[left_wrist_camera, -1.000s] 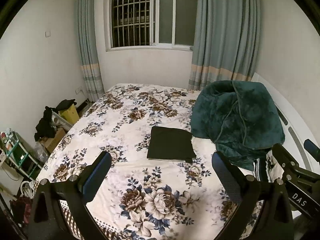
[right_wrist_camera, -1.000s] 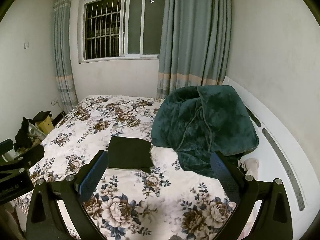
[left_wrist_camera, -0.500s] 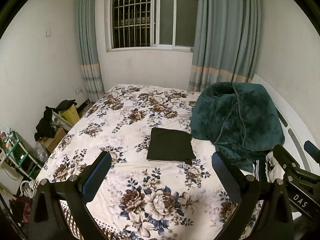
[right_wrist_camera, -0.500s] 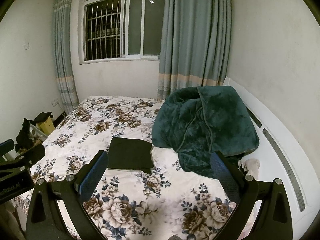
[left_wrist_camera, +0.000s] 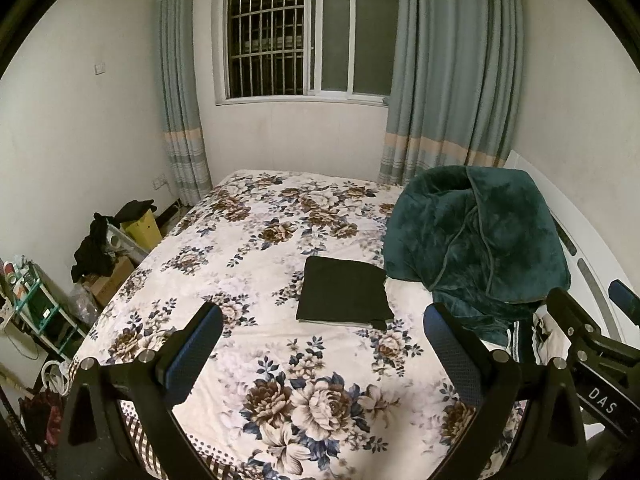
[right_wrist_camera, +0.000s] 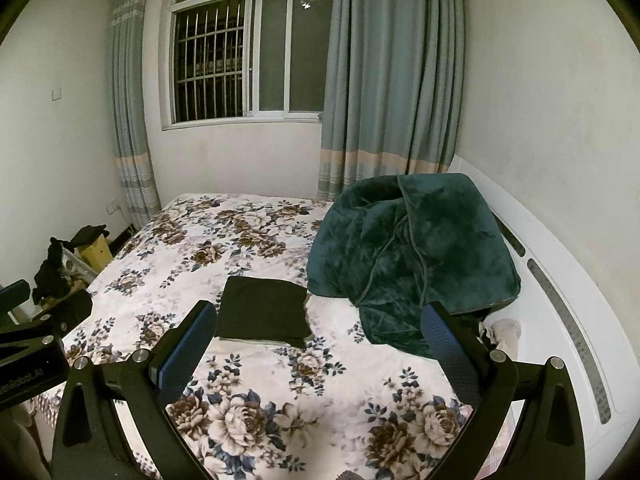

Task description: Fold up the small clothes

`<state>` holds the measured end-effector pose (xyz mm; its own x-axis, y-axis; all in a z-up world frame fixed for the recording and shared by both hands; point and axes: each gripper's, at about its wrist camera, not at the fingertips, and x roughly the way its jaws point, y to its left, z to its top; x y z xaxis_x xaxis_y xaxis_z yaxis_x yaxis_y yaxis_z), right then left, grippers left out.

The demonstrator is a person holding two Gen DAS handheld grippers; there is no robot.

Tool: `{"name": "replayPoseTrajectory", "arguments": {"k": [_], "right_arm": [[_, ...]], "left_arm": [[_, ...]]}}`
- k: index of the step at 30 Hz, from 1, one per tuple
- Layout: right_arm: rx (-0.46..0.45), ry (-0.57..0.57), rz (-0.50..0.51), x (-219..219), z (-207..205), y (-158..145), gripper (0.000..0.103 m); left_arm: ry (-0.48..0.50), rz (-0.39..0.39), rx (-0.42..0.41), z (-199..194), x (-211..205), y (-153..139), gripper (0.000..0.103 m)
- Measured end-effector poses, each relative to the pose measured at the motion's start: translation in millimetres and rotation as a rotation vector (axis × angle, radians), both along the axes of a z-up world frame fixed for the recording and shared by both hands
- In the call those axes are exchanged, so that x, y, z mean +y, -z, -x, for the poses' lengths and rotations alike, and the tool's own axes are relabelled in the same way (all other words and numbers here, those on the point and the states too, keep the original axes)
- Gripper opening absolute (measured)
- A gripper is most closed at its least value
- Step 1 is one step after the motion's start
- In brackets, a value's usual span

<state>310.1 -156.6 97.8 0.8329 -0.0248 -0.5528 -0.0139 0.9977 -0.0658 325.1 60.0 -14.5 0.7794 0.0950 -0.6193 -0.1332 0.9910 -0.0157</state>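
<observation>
A dark folded garment (left_wrist_camera: 343, 294) lies flat in a neat rectangle on the floral bedsheet (left_wrist_camera: 256, 240), near the bed's middle; it also shows in the right wrist view (right_wrist_camera: 262, 308). My left gripper (left_wrist_camera: 322, 344) is open and empty, held well back from the garment above the bed's near end. My right gripper (right_wrist_camera: 314, 344) is open and empty too, also back from the garment. The right gripper's body shows at the right edge of the left wrist view (left_wrist_camera: 592, 344); the left gripper's body shows at the left edge of the right wrist view (right_wrist_camera: 36, 332).
A bunched dark green blanket (left_wrist_camera: 476, 236) lies on the bed right of the garment, against the white headboard (right_wrist_camera: 560, 300). A small pile of light clothes (right_wrist_camera: 502, 330) lies beside it. Boxes, dark clothes and a shelf (left_wrist_camera: 100, 248) crowd the floor left of the bed.
Both views have shifted only slightly, with the garment sitting a little lower in the frames. Both grippers stay open and empty.
</observation>
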Motion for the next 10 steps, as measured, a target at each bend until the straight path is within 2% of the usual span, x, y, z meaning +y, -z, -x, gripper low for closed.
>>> {"name": "replayPoseTrajectory", "arguments": {"k": [10], "right_arm": [[-0.002, 0.004, -0.003, -0.9, 3.3, 1.5, 0.103]], "left_arm": [[-0.015, -0.003, -0.005, 5.2, 5.4, -1.9, 0.103]]}}
